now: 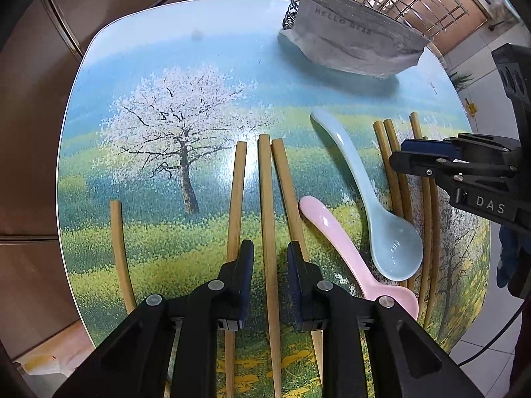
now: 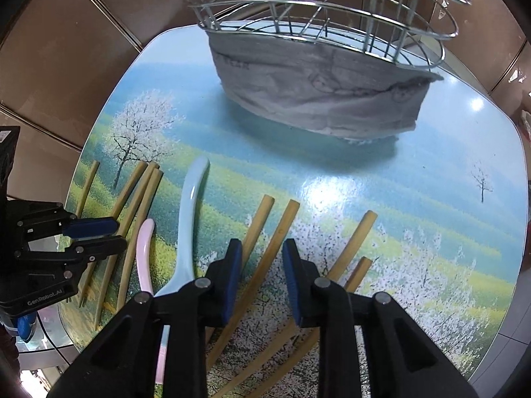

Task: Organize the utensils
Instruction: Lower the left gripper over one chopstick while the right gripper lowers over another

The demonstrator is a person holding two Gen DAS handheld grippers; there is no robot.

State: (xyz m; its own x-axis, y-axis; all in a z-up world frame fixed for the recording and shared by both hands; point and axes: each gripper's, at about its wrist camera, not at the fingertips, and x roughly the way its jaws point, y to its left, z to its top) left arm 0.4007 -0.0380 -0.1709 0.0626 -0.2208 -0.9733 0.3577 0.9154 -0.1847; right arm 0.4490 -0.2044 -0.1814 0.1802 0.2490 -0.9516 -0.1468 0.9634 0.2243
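Several bamboo chopsticks lie on the landscape-printed table (image 1: 166, 66). My left gripper (image 1: 270, 258) points down over the left group. One chopstick (image 1: 267, 182) runs between its narrowly parted pads, with a gap on each side. A pink spoon (image 1: 335, 238) and a pale blue spoon (image 1: 365, 192) lie just to the right. My right gripper (image 2: 262, 258) hangs over the right group, straddling a chopstick (image 2: 282, 219) without pressing it. Both spoons, the blue spoon (image 2: 189, 205) and the pink spoon (image 2: 144, 248), show in the right wrist view. Each gripper also shows in the other's view: the right gripper (image 1: 403, 154), the left gripper (image 2: 117, 233).
A wire basket (image 2: 332, 10) stands at the table's far side on a grey cloth (image 2: 315, 93) printed HELLO BEAR (image 1: 341, 21). Brown tiled floor surrounds the table. Rounded table edges run close on the left and right.
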